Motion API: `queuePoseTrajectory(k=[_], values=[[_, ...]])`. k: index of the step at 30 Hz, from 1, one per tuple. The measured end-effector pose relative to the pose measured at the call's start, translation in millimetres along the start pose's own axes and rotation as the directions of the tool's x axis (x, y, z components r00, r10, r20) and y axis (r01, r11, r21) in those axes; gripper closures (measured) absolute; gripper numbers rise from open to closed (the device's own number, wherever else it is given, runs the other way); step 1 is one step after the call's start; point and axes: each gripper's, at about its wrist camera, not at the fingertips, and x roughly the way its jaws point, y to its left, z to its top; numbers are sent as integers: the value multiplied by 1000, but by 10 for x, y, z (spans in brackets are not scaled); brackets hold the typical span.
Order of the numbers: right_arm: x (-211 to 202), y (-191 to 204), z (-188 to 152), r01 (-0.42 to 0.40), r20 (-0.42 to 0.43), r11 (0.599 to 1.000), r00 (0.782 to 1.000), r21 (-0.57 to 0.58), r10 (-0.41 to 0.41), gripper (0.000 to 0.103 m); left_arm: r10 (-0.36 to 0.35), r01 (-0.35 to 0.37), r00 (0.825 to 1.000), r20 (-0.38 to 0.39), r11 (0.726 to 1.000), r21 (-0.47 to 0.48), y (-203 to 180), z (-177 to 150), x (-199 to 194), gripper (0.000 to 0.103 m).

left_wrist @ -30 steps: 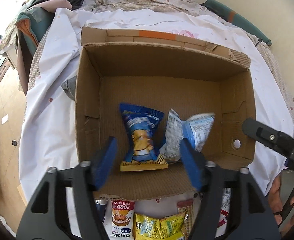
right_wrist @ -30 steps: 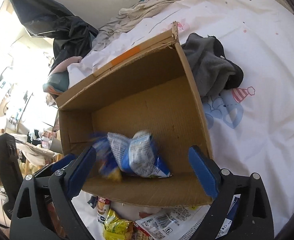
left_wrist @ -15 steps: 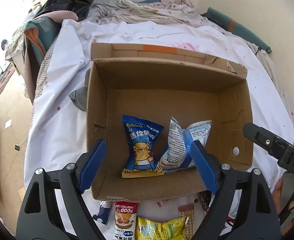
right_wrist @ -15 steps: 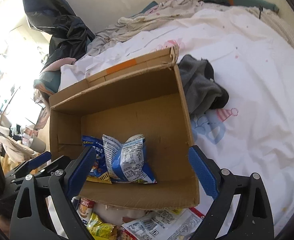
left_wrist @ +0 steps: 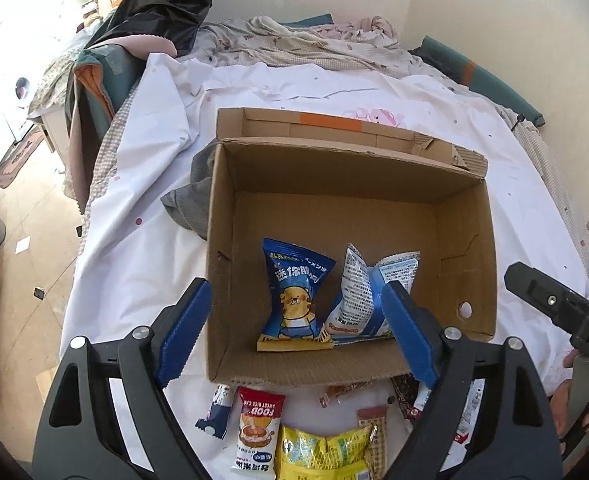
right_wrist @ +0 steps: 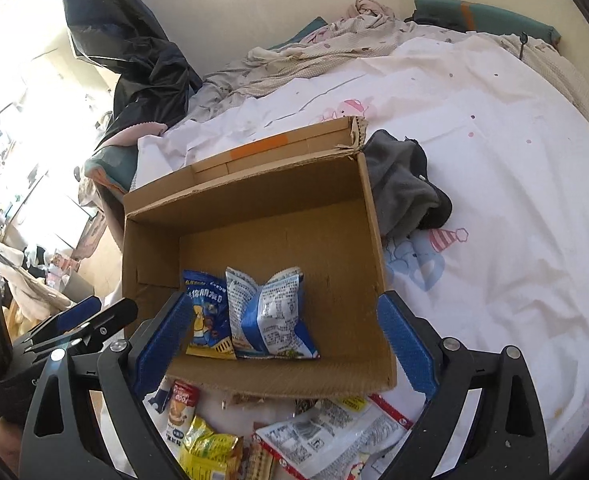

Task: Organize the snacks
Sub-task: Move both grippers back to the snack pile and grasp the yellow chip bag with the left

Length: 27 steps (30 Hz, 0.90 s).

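An open cardboard box [left_wrist: 466, 240] [right_wrist: 370, 240] sits on a white bedsheet. Inside it lie a blue cartoon snack bag [left_wrist: 294, 296] [right_wrist: 206, 316] and a blue-white snack bag [left_wrist: 370, 296] [right_wrist: 270, 312], side by side at the near wall. My left gripper [left_wrist: 298, 332] is open and empty above the box's near edge. My right gripper [right_wrist: 282, 344] is open and empty there too. Loose snacks lie in front of the box: a red-white FOOD pack [left_wrist: 256, 428] [right_wrist: 178, 408], a yellow bag [left_wrist: 322, 456] [right_wrist: 210, 452] and a white-red pack [right_wrist: 330, 432].
A grey cloth [left_wrist: 190, 200] [right_wrist: 402, 188] lies beside the box. Crumpled bedding [left_wrist: 314, 44] and a black bag [left_wrist: 162, 4] are at the back. The bed's left edge drops to the floor [left_wrist: 26, 248]. The right gripper's body [left_wrist: 558, 304] shows in the left wrist view.
Both grippers have pulled back and up from the box. The left jaws opened wider. The blue cartoon bag came to rest beside the blue-white bag.
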Motion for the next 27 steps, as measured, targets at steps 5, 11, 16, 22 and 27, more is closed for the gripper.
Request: queuePoseTrajectory(k=[5,11,16,22,27], values=[[-127,-42,-90,5,0,1000,1000,21,-5,7,20,-21,1000,24,999,27,13,-95,-157,19],[-273,-48,-177,-7,-10,1000,1000,21,7,7,37,-37,999,20,999,16,38,-260,-312,19],[-358,-53,-221,-3,-20,1000,1000,28,3,7,59,-59,997,41,998,11,25,-347,-475,14],[-410,-115,-364,13,-50,999,999,52,-11,7,38,-38,999,33,999,-11,51,-456,-577,0],[-399,-216,-509,27,-97,994,995,106,-17,7,52,-52,999,-7,998,-36,120,-600,-569,0]])
